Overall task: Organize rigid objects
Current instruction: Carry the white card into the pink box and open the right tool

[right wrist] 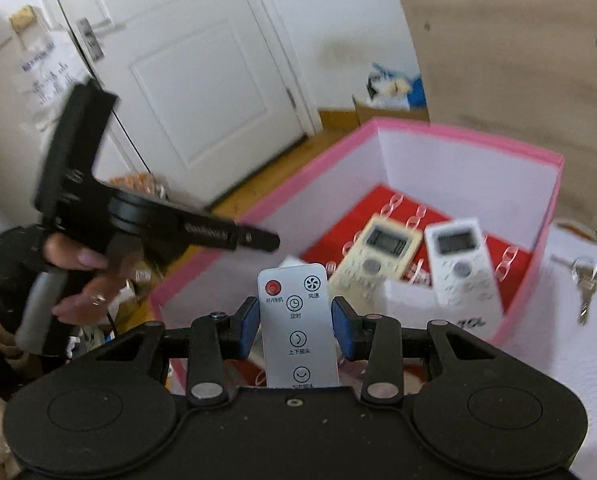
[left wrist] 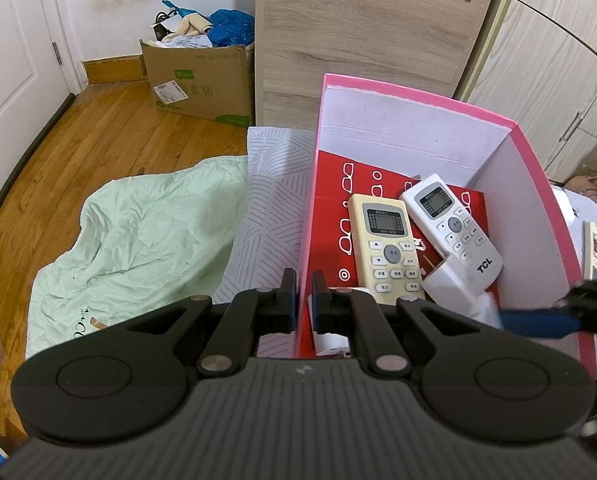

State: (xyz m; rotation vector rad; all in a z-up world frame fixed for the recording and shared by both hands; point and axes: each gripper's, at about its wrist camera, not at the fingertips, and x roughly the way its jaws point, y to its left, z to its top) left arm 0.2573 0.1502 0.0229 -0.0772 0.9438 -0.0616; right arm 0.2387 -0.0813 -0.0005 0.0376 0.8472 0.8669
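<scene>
A pink box (left wrist: 538, 184) with a red floor holds a cream remote (left wrist: 386, 240), a white TCL remote (left wrist: 454, 224) and a white plug adapter (left wrist: 450, 284). My left gripper (left wrist: 304, 284) is shut on the box's left wall, one finger on each side of it. My right gripper (right wrist: 298, 320) is shut on a small white fan remote (right wrist: 296, 328) and holds it above the near edge of the pink box (right wrist: 266, 208). The cream remote (right wrist: 374, 256) and the white remote (right wrist: 464, 268) also show there, blurred. The right gripper's blue-padded fingertip (left wrist: 538, 322) reaches in at the box's right side.
The box stands on a bed with a green blanket (left wrist: 138, 224) and a striped pillow (left wrist: 270, 200). Another remote (left wrist: 596, 248) lies right of the box. Keys (right wrist: 584, 280) lie on the white cover. A cardboard box (left wrist: 202, 80) and a wooden board (left wrist: 362, 40) stand behind.
</scene>
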